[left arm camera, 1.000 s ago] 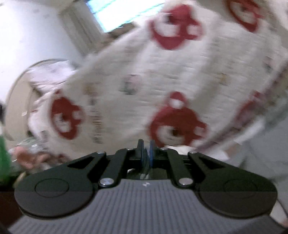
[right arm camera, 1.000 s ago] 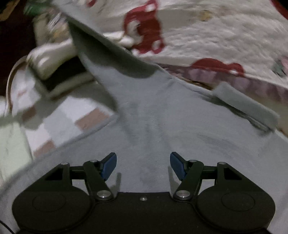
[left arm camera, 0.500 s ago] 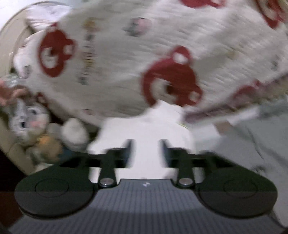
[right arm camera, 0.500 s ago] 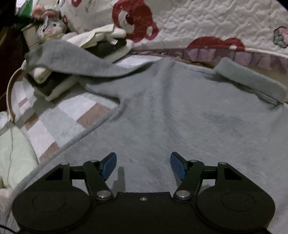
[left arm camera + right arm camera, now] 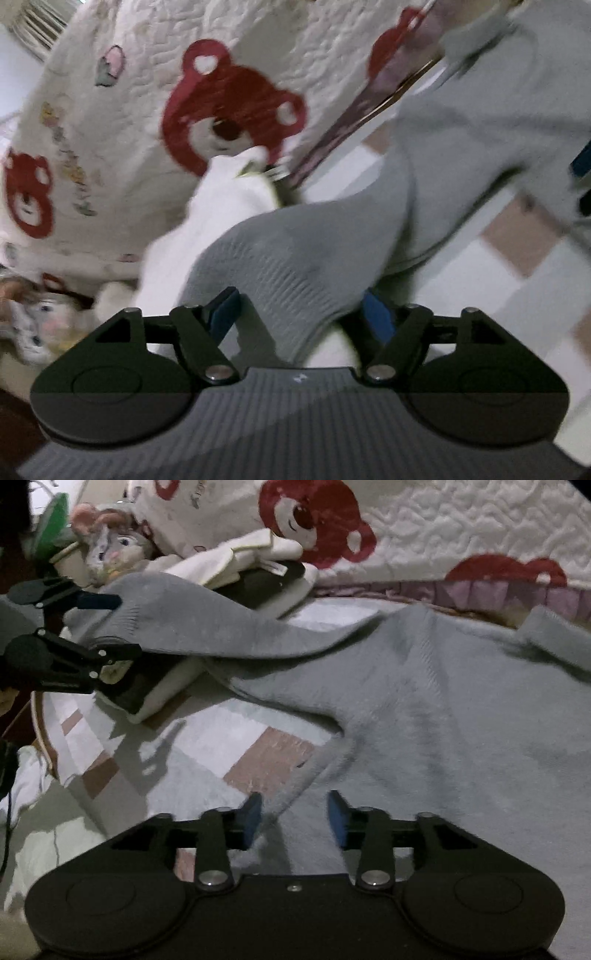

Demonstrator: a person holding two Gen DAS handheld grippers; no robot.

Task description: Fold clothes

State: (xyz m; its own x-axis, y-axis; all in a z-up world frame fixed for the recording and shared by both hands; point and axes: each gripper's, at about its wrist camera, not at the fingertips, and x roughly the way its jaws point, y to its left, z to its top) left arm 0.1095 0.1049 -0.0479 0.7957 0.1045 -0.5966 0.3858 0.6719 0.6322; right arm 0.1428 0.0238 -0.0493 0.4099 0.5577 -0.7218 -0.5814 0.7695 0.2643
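A grey knit sweater [image 5: 443, 709] lies spread on a checked cover [image 5: 229, 738]. Its sleeve [image 5: 207, 627] stretches left over a stack of folded clothes [image 5: 258, 576]. In the left wrist view the sleeve's ribbed cuff [image 5: 295, 273] lies between the wide-open fingers of my left gripper [image 5: 301, 314], which also shows in the right wrist view [image 5: 103, 627]. My right gripper [image 5: 293, 816] is open, low over the sweater's hem edge [image 5: 303, 786], gripping nothing.
A white quilt with red bears [image 5: 424, 528] rises behind the sweater. A plush rabbit [image 5: 107, 550] and a green object [image 5: 51, 524] sit at the far left. Pale green fabric [image 5: 55, 842] lies at the near left.
My left gripper has gone from shut to wide open and swung down to the sleeve cuff. The sleeve has dropped onto the folded stack. My right gripper has shifted toward the hem edge, still open.
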